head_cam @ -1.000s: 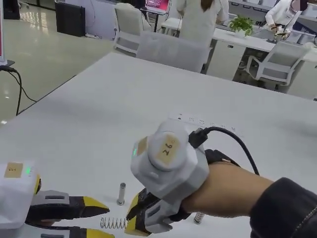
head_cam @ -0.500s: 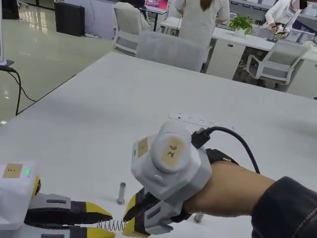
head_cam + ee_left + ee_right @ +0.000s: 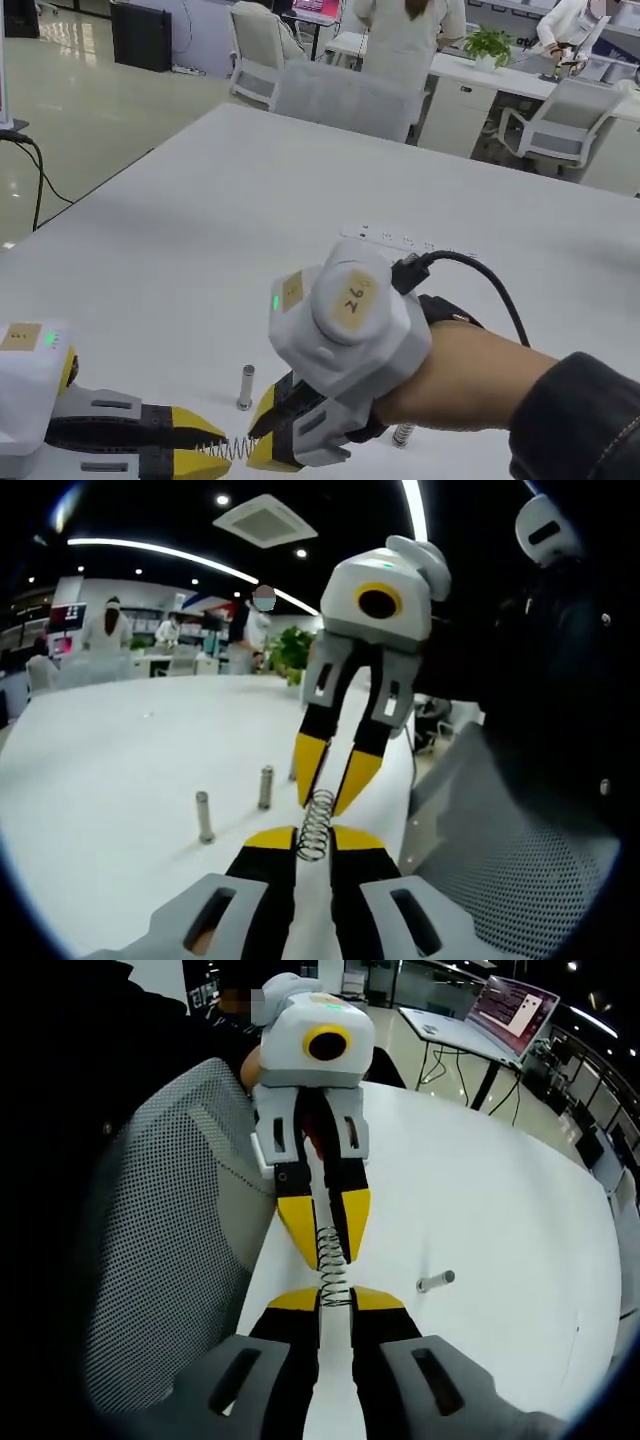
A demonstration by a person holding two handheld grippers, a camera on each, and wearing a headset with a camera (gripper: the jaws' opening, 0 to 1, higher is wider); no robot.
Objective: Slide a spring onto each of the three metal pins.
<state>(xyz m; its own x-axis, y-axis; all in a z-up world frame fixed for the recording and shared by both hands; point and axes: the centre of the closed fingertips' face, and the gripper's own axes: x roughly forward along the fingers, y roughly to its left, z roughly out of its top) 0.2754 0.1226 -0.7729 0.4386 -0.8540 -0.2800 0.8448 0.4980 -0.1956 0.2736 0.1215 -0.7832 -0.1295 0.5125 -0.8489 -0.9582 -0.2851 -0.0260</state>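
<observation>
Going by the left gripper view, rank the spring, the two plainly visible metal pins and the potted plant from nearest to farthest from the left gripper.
1. The spring, right between the jaws of the left gripper.
2. The nearer pin, standing off to the left.
3. The second pin, behind the first and further right.
4. The potted plant, far back across the room.

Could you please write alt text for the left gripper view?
The left tongs and the right tongs face each other, each gripping one end of a small coil spring over a white table. Two bare metal pins stand upright to the left.
</observation>
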